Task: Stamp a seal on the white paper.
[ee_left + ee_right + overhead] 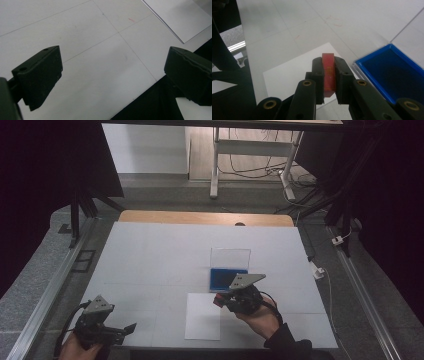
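Note:
My right gripper is shut on a small red block, which stands upright between its two black pads. The block hangs over the far right corner of a white sheet of paper, just in front of a blue pad in an open case. The case's clear lid stands up behind the pad. In the right gripper view the blue pad lies to the right of the jaws and the paper below them. My left gripper is open near the table's front left, with nothing between its fingers.
The white table top stretches wide around the paper, with a wooden strip along its far edge. Metal rails run down both sides. In the left gripper view a corner of the paper lies at the upper right.

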The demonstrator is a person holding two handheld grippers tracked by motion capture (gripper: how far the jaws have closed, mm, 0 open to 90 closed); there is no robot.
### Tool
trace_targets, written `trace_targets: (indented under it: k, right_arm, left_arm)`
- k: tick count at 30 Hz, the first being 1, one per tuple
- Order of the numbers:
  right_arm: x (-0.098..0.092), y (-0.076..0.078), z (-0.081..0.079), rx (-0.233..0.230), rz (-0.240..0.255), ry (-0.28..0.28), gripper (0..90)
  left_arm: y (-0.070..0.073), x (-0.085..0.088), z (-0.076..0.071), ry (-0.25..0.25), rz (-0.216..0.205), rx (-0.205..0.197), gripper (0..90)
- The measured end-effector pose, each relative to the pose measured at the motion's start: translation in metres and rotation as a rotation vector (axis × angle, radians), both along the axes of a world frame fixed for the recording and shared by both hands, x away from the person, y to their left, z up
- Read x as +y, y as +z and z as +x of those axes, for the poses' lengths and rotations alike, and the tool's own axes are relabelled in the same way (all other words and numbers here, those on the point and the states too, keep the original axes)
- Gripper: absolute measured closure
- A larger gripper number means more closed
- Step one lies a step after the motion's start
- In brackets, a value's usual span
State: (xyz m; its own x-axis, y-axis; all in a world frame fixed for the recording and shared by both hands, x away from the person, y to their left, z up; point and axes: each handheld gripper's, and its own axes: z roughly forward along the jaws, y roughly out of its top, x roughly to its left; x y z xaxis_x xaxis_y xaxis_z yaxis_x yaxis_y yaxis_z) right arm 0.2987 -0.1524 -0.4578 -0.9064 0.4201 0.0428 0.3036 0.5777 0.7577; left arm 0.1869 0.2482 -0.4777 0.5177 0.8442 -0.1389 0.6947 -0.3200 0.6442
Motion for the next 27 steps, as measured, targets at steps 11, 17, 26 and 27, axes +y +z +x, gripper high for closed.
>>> trace_targets:
  k: [11,17,26,27]
  right_arm:
    - [0.016,-0.01,-0.003,0.016,-0.016,0.016,79.7]
    - [0.026,-0.016,-0.004,0.017,-0.041,0.033,79.7]
    - [0.038,-0.028,-0.004,0.016,-0.082,0.059,79.7]
    - [0.039,-0.029,-0.004,0.015,-0.088,0.061,79.7]
  left_arm:
    - [0.0,0.0,0.0,-0.001,0.004,0.0,2.7]
    - [0.0,0.0,0.0,-0.001,0.005,0.0,2.7]
    - [0.0,0.0,0.0,-0.002,0.005,0.001,2.7]
    - [0.0,0.0,0.0,-0.002,0.005,0.001,2.7]
